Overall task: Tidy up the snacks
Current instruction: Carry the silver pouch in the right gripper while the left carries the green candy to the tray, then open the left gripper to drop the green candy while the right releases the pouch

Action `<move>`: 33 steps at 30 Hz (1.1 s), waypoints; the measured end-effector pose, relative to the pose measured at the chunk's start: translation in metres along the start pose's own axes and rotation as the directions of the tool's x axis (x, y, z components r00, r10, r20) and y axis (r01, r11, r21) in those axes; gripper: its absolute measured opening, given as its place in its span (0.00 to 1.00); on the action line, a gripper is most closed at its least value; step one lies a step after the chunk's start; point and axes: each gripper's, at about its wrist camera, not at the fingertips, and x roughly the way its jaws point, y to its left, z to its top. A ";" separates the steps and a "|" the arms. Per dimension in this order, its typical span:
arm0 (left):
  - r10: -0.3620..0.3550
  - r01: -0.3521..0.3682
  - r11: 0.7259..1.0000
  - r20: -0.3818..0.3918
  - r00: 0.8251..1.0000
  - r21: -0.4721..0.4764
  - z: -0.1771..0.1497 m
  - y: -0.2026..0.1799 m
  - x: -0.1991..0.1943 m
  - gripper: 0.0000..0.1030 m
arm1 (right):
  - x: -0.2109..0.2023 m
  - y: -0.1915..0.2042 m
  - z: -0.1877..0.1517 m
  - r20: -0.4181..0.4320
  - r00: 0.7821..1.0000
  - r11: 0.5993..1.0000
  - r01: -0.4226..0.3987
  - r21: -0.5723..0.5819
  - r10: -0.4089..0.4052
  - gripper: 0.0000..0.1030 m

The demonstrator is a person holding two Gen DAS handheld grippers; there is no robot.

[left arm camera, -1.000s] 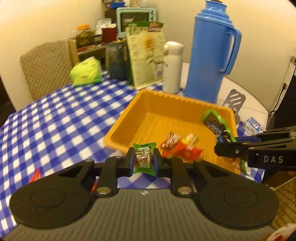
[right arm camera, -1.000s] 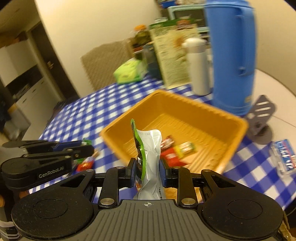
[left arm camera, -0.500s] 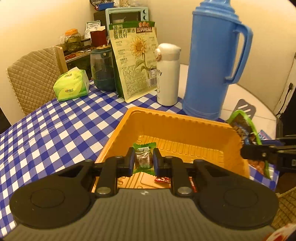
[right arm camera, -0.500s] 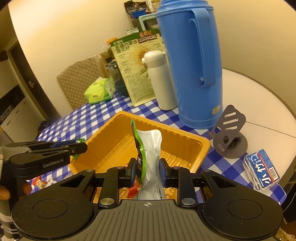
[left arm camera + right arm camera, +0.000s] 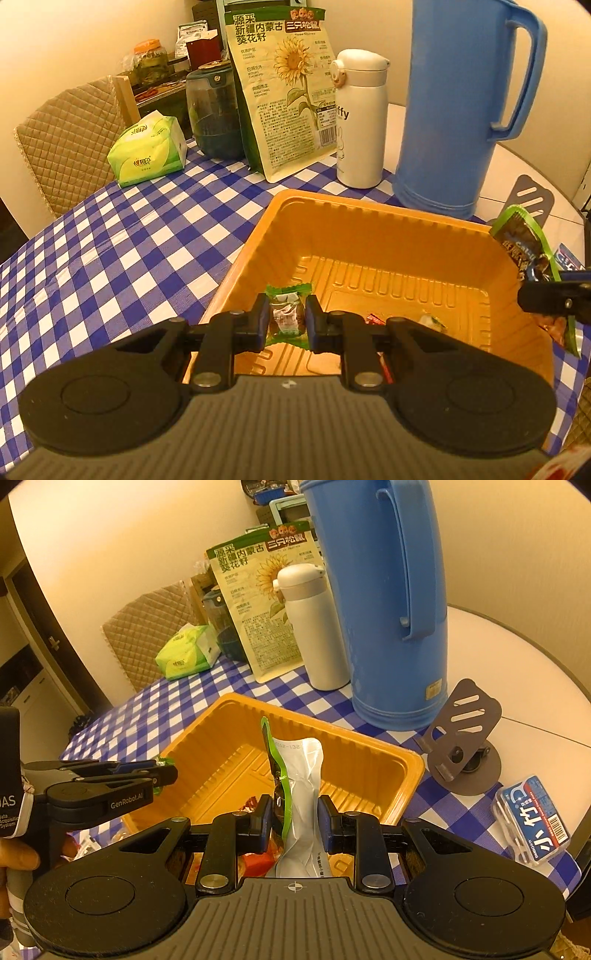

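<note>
While both grippers hang over the orange tray [image 5: 406, 236], the step in hand looks like the drop, and it pays to do it one side at a time. The left gripper [image 5: 286, 321] is nearly closed, its pads pinching a small green-wrapped candy [image 5: 287, 314] above the tray's near left corner; a few wrapped sweets [image 5: 373, 318] already lie on the floor beside it. The right gripper [image 5: 295, 823] is likewise clamped narrow on a tall silver pouch with a green edge [image 5: 301, 794], which stands upright above the tray's near edge. I would ease each one lower and further inside the rim before letting go, since the candy sits close to the wall and could bounce out onto the checked cloth [image 5: 110, 258]. The pouch is tall and floppy, so tipping it flat toward the middle should keep it from leaning over the rim. Keep the two grippers apart; they look near each other.
</note>
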 end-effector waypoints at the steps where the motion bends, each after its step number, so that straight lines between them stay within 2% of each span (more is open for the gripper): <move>1: -0.002 0.002 1.000 -0.001 1.000 -0.001 0.001 0.000 0.001 0.18 | 0.001 0.000 0.000 -0.002 1.000 1.000 0.002 0.002 -0.002 0.26; 8: -0.007 0.007 1.000 0.001 1.000 -0.002 0.004 -0.001 0.001 0.26 | 0.006 -0.002 0.002 -0.008 1.000 1.000 0.004 0.009 -0.004 0.26; 28: -0.029 0.029 0.998 0.007 1.000 -0.051 0.004 0.004 -0.018 0.28 | 0.030 -0.004 0.010 -0.032 0.999 1.000 0.021 -0.015 -0.021 0.26; 33: -0.031 0.031 0.998 0.004 1.000 -0.052 0.002 0.002 -0.023 0.30 | 0.036 -0.005 0.012 -0.006 0.999 0.999 0.035 -0.022 -0.035 0.26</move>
